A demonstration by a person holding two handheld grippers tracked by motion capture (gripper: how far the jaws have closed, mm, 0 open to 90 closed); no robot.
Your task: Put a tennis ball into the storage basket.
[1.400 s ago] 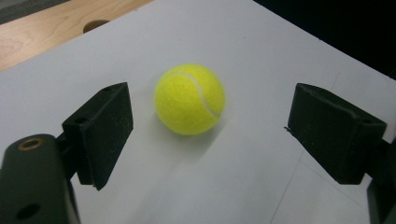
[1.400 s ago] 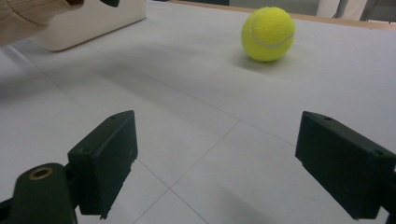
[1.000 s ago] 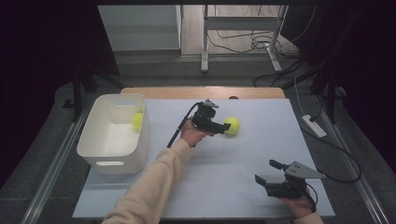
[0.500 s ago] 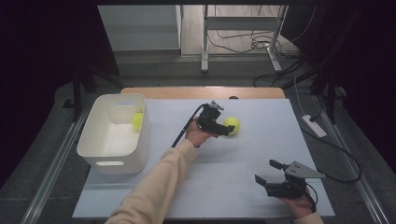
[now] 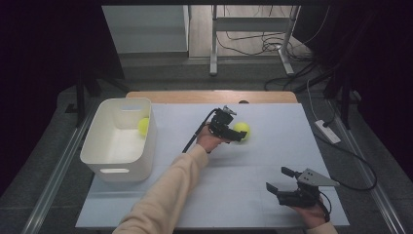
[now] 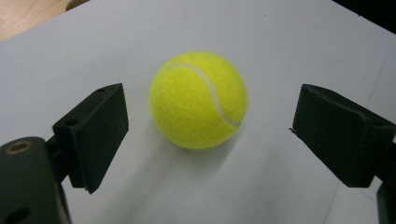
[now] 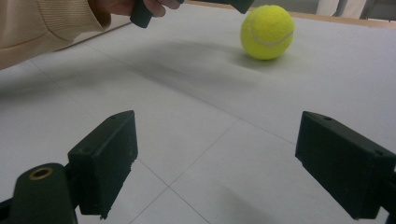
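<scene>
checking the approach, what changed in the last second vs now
The left gripper has eased closer to the tennis ball on the table; its jaws have just been opening and now flank the ball without touching it. Unchanged: the right gripper, open and idle, and the ball in the white bin.

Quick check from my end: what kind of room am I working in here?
Probably a lab or test workspace, not a home. A white-covered table stands on a grey floor, with loose cables and a power strip lying around it, and bare metal stand legs behind.
</scene>
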